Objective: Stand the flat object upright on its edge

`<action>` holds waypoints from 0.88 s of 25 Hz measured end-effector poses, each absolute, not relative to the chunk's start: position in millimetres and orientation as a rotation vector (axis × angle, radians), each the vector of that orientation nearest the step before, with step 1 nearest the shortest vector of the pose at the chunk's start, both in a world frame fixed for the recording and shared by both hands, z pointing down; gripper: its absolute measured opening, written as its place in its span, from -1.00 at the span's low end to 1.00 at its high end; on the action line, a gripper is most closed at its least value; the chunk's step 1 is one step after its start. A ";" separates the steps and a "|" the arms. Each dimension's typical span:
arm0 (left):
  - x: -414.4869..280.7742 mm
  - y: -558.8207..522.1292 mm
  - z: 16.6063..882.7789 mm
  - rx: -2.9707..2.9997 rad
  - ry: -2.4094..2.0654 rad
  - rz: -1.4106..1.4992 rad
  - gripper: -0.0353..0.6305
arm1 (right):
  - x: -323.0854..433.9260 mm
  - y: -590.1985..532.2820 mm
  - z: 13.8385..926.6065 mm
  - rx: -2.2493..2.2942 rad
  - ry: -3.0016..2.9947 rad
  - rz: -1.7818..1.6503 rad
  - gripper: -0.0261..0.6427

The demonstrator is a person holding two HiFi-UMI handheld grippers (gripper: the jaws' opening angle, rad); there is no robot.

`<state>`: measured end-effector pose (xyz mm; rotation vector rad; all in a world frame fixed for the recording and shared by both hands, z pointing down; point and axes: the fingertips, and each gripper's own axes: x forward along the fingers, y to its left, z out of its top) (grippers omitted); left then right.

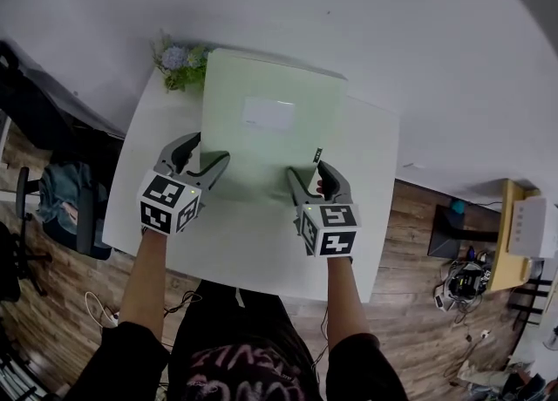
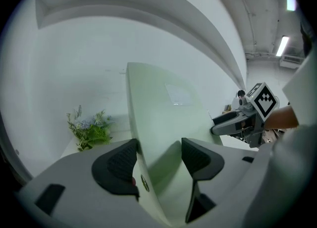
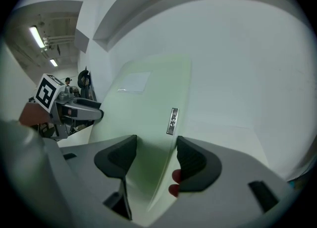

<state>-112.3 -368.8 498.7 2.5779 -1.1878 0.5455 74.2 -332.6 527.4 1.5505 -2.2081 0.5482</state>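
Note:
A large pale green flat folder (image 1: 270, 129) with a white label stands tilted up on the white table (image 1: 261, 242), its lower edge toward me. My left gripper (image 1: 202, 153) is at its lower left corner. In the left gripper view the folder's edge (image 2: 143, 138) runs between the jaws of that gripper (image 2: 159, 160). The left pad lies against the edge, and the right pad stands clear of the face. My right gripper (image 1: 307, 173) is at the lower right corner. There the folder (image 3: 143, 118) passes between wide jaws of the gripper (image 3: 156, 157), close to the right pad.
A small bunch of artificial flowers (image 1: 179, 64) lies at the table's far left corner, just behind the folder. A dark chair (image 1: 70, 207) stands left of the table. A shelf unit (image 1: 523, 234) and cables sit on the wooden floor to the right.

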 end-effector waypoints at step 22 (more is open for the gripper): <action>-102.1 -354.7 497.1 2.698 -1.434 0.285 0.00 | 84.4 -327.9 521.1 1.672 -2.311 0.170 -0.10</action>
